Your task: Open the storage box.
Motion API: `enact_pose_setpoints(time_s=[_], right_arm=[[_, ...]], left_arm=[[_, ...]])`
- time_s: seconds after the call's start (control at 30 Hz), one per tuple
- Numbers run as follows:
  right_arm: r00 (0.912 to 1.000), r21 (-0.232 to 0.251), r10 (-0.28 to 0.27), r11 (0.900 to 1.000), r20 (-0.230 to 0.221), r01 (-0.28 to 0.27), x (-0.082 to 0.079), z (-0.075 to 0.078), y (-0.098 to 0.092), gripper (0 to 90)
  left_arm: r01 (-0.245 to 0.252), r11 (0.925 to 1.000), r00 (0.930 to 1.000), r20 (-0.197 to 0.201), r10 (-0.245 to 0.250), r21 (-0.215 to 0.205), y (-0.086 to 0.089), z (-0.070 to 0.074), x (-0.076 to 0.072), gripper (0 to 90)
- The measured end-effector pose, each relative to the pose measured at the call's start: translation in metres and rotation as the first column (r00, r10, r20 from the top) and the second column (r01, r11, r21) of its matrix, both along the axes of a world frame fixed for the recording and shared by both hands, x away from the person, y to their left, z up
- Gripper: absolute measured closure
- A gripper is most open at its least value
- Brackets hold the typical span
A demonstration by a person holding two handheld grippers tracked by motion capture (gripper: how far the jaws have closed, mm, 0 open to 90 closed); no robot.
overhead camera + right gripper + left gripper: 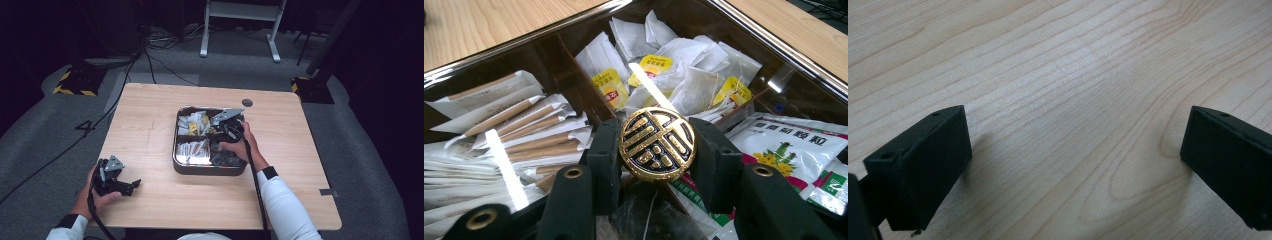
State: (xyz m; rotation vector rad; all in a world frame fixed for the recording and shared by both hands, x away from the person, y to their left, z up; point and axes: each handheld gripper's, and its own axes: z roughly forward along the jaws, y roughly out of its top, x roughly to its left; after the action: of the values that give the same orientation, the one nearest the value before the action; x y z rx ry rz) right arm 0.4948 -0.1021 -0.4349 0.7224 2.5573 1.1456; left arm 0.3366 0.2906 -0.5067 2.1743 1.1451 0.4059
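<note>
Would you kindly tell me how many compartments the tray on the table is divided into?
4, from the high view: tea bags far left, paper sticks near left, green-printed sachets far right, dark packets near right under the right claw, which grips the gold knob at their junction.

Your wooden surface (150, 125) carries a dark tray (210, 171) near its middle; a small dark disc (247, 103) lies just beyond the tray.

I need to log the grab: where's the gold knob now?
The gold knob sits clamped in the right tool, at the tray's centre divider, tea bags beyond it.
</note>
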Motion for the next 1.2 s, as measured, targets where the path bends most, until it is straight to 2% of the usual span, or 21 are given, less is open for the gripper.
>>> enact_pose_setpoints(time_s=[0.73,1.2], right_arm=[[1.0,0.054,-0.006,0.999,0.008,0.005,-0.004,0.019,-0.011,58.8],[0.9995,0.068,-0.014,0.998,0.029,0.012,-0.007,0.029,-0.016,58.8]], left_arm=[[-0.002,1.0,1.0,-0.001,0.002,-0.002,0.0,0.0,0.0,0.2],[-0.002,1.0,1.0,-0.001,0.002,-0.002,0.0,0.0,0.0,0.2]])
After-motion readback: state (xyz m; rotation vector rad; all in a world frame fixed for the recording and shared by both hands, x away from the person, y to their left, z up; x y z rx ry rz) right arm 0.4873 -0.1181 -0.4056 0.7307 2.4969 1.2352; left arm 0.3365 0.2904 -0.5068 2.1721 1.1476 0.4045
